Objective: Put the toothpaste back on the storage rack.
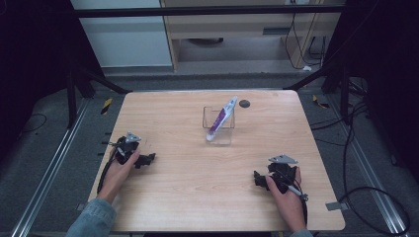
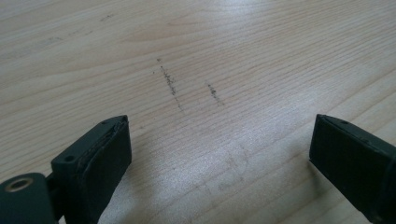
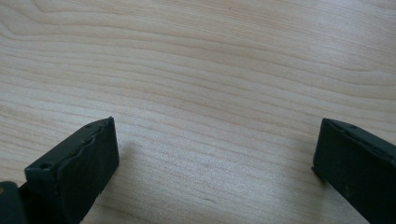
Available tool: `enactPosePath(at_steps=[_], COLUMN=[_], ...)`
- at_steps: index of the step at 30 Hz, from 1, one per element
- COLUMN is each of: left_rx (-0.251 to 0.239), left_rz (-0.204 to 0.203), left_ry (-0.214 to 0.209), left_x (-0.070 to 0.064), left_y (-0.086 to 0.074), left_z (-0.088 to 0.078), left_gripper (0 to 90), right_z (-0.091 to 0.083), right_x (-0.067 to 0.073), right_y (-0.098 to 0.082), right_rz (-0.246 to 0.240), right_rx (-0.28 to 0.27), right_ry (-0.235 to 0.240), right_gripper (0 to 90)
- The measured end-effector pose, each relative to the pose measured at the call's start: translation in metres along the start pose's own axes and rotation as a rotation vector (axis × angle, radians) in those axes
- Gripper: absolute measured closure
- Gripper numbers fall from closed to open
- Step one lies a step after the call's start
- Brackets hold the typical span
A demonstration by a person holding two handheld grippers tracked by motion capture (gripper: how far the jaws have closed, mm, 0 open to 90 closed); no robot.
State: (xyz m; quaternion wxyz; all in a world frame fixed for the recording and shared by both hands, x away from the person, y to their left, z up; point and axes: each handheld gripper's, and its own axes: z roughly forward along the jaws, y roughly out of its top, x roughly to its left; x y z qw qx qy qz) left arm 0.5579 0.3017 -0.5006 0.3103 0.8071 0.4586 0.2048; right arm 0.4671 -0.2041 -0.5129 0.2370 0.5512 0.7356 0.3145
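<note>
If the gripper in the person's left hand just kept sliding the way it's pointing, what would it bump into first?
Probably nothing soon. The left gripper points across the wooden table roughly toward the right gripper, with bare wood between its open jaws. The clear container holding the tube seems off that line.

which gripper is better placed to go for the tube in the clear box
Probably the right gripper, marginally. The tube leans up and right out of the clear box. Both grippers rest open on the table, with the left gripper similarly far away.

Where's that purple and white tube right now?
In the high view, the tube leans inside a clear box toward the table's far middle, beside a dark round hole.
</note>
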Motion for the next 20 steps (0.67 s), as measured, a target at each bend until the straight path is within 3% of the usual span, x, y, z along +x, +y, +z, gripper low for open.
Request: enactPosePath(at_steps=[7,12,20], left_rx=[-0.02,-0.038,-0.032], left_rz=[-0.022,-0.015,-0.021], left_ry=[-0.013,-0.021,-0.015], left_x=[0.003,0.0051,0.0053], left_y=[-0.0011,-0.0028,-0.0027], left_z=[0.0047,0.0064,0.0068], left_gripper=[3.6,1.5,0.0], right_z=[0.0,0.0,0.0], right_x=[0.0,0.0001,0.0001], right_y=[0.0,0.0,0.0], right_rz=[0.001,0.001,0.001], right_rx=[0.0,0.0,-0.001], right_ry=[0.0,0.0,0.0], right_gripper=[0.3,0.3,0.3])
